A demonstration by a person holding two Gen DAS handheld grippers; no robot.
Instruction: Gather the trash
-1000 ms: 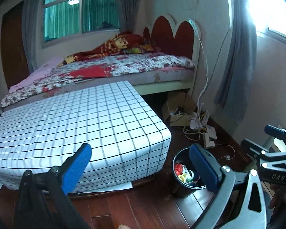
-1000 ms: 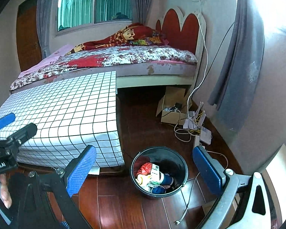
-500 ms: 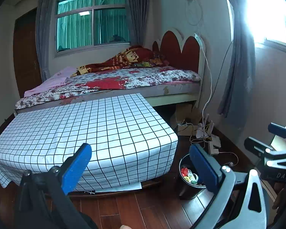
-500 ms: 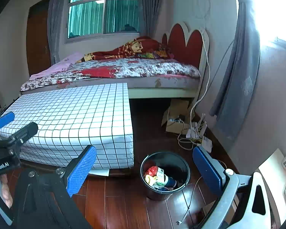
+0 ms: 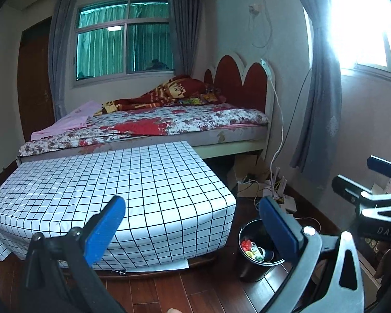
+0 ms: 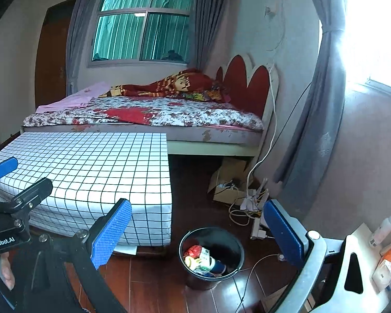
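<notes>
A black trash bin [image 6: 211,255] stands on the wood floor beside the checked table, with colourful wrappers and a small bottle [image 6: 200,259] inside. It also shows in the left wrist view [image 5: 252,263], partly behind a finger. My left gripper [image 5: 193,224] is open and empty, held high over the table's near corner. My right gripper [image 6: 198,232] is open and empty, well above and in front of the bin. Each gripper shows at the edge of the other's view.
A low table under a white checked cloth [image 5: 112,182] stands before a bed [image 6: 143,114] with a red headboard. A cardboard box [image 6: 229,180], a power strip and tangled cables [image 6: 250,211] lie by the curtain. A side surface holds a pump bottle [image 6: 383,227].
Both grippers have risen and pulled back from the bin, which now looks smaller and lower. Both stayed open and empty.
</notes>
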